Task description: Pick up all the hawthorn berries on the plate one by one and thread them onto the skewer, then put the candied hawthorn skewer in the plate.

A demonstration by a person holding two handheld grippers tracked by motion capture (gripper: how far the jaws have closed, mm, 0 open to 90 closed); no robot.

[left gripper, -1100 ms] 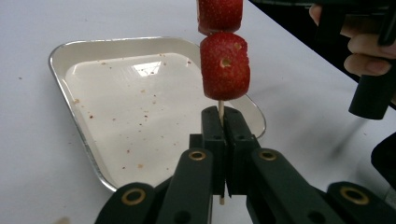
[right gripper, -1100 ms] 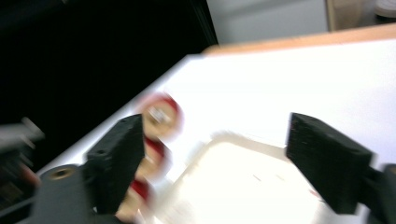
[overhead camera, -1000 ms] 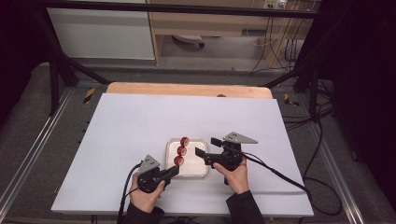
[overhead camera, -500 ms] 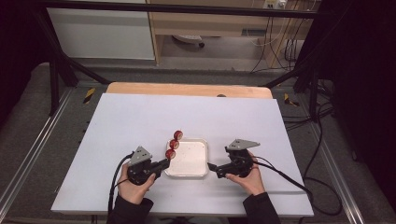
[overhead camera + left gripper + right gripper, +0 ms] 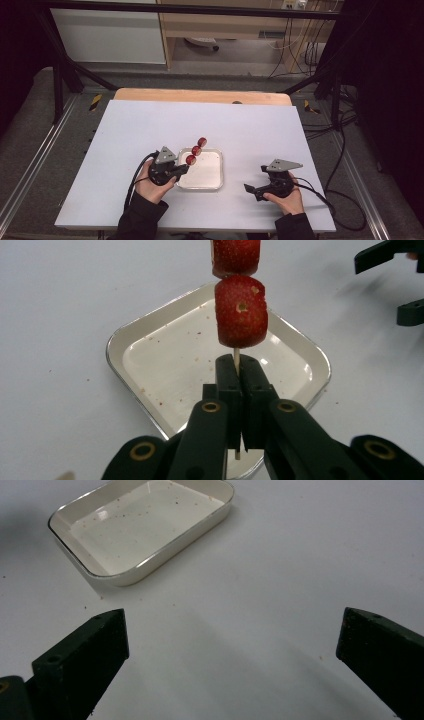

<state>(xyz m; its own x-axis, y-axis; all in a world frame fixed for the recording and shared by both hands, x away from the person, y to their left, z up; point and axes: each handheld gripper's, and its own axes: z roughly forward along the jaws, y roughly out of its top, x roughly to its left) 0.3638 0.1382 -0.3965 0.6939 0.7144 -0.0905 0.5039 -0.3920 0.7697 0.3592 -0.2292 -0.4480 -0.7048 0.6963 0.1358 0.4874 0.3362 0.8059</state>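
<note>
the left tool [image 5: 181,169] is clamped tight on the thin stick of a strawberry skewer [image 5: 239,310], which carries three red pieces (two visible from the left gripper view) and juts out over the near-left corner of the white tray [image 5: 212,177]. the tray sits on the white table [image 5: 125,125], empty but for crumbs. the right tool [image 5: 252,190], spread wide with nothing in it, rests well apart on the tray's right.

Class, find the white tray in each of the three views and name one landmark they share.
High view: white tray at centre, beside the left gripper.
Left gripper view: centre, behind the jaws.
Right gripper view: upper left.
Shared landmark: the white tabletop around it.
</note>
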